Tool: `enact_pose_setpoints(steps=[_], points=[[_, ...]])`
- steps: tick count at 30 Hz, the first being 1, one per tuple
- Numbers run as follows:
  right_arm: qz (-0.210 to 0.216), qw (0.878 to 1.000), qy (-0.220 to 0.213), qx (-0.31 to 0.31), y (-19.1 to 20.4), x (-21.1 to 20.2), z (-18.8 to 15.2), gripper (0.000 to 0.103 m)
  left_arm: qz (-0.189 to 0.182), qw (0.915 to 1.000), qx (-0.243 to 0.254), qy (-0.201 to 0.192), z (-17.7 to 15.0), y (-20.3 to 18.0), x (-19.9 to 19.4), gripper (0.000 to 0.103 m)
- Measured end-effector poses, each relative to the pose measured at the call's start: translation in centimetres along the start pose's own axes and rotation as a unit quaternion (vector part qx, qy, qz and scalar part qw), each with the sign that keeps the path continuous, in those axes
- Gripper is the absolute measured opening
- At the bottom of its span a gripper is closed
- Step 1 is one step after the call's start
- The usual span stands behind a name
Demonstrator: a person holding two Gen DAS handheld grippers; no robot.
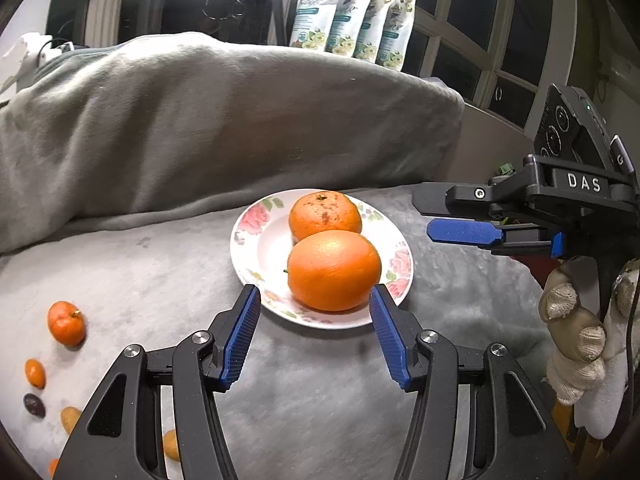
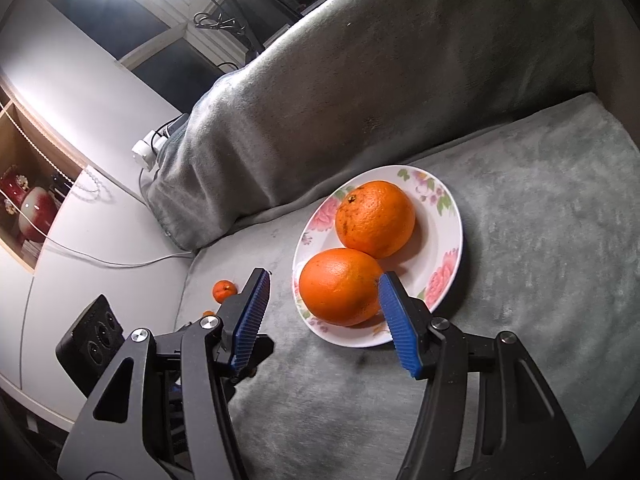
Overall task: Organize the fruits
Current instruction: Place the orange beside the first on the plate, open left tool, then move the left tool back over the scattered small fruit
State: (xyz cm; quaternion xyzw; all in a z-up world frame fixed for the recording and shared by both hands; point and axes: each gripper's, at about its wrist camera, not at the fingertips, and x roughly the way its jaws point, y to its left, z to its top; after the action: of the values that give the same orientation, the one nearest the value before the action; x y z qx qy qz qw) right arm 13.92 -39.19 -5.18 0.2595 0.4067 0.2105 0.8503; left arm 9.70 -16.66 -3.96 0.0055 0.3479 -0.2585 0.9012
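Two big oranges lie on a floral plate [image 1: 256, 248] on the grey blanket: a near orange [image 1: 334, 270] and a far, speckled orange [image 1: 325, 216]. My left gripper [image 1: 315, 294] is open just short of the plate's near rim, and nothing is between its fingers. From the right, my right gripper [image 1: 422, 216] reaches in toward the plate; it is open and empty, held by a gloved hand [image 1: 576, 320]. In the right wrist view its fingertips [image 2: 262, 280] frame the near orange [image 2: 340, 286] without touching it, with the far orange [image 2: 374, 218] behind. A small mandarin [image 1: 66, 322] lies far left.
Several small fruits lie at the lower left: a kumquat [image 1: 35, 373], a dark one [image 1: 34, 405] and a yellowish one [image 1: 70, 418]. A blanket-covered backrest [image 1: 200, 120] rises behind the plate. A white table [image 2: 100, 220] with a power strip [image 2: 148, 152] stands left.
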Motion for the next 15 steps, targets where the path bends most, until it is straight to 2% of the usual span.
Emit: enact_pose_setpoints(steps=[7,15], points=[[-0.036,0.998,-0.022,-0.038,1.2,-0.3,-0.7,0.078,0.01,0.9999,-0.002,-0.011,-0.8,0.8,-1.3,0.057],[-0.052,0.994,-0.03,-0.088,3.1,-0.1,-1.6,0.078,0.027,0.9994,-0.013,-0.02,-2.0,3.0,-3.5,0.058]])
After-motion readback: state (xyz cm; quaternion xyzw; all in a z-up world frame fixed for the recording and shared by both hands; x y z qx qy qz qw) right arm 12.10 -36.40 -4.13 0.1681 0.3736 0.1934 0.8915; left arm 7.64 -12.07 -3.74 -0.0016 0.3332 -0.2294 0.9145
